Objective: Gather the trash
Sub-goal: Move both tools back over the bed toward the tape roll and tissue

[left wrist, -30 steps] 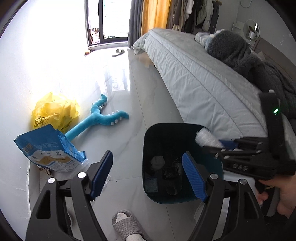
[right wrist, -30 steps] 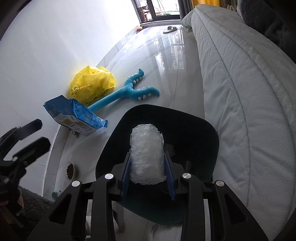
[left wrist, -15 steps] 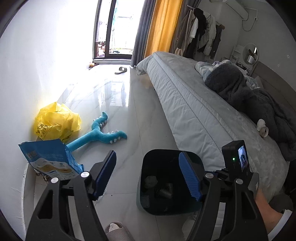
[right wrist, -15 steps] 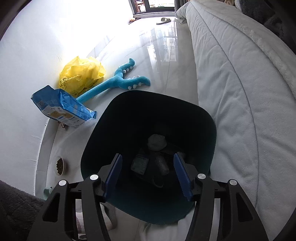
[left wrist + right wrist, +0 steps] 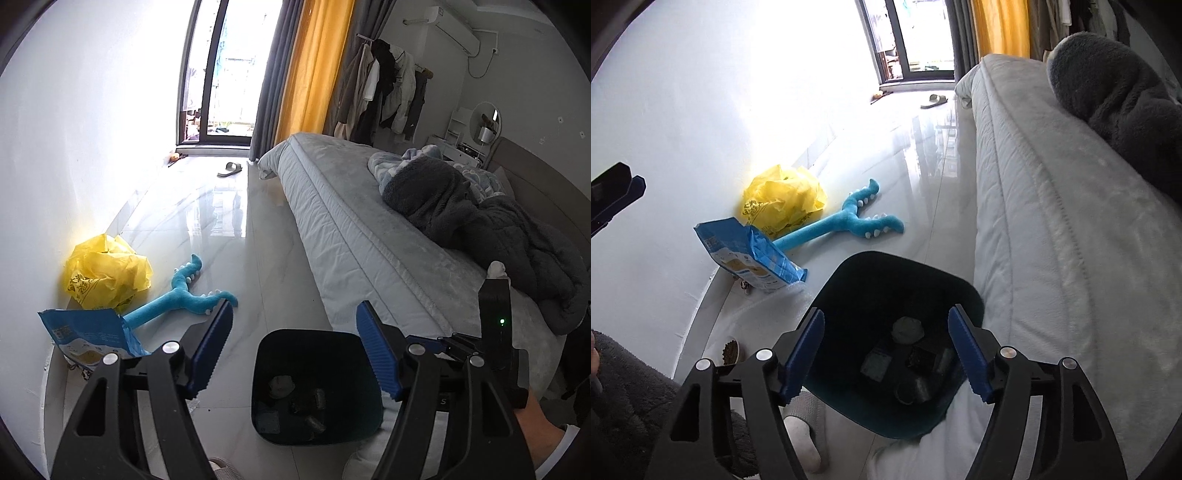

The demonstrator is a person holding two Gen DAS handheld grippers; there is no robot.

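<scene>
Down by the bed, the dark bin (image 5: 908, 280) is standing on the pale tiled floor (image 5: 236, 236), its right side just beside the grey quilted mattress (image 5: 1052, 221). Inside it, scraps of trash are lying on the bottom: a pale crumpled wad (image 5: 907, 329) toward twelve o'clock, a small flat packet (image 5: 875, 363) at about eight, and some dark pieces at four that are too dim to make out.

The right gripper (image 5: 886, 350) is pointing down into the bin's mouth, and its jaws are opening; the blue pads (image 5: 805, 354) are standing well apart with nothing between them but the view of the bin's inside. The left gripper (image 5: 293, 350) is hanging over the near rim of the bin (image 5: 314, 384), its jaws spread wide and gripping nothing. In the left wrist view, the right gripper's black body is showing at three o'clock, with a green light glowing on it and a hand (image 5: 535, 424) behind it.

At ten o'clock from the bin, a torn blue bag (image 5: 750, 254) is leaning by the white wall, a crumpled yellow plastic bag (image 5: 783, 199) is sitting just behind it, and a turquoise forked plush toy (image 5: 846, 225) is lying on the tiles beside both. A dark fleecy blanket (image 5: 480, 229) is heaped on the bed. A socked foot in a slipper (image 5: 803, 435) is showing at six o'clock, touching the bin's near side. A lone slipper (image 5: 229, 169) is lying far off by the glass door.
</scene>
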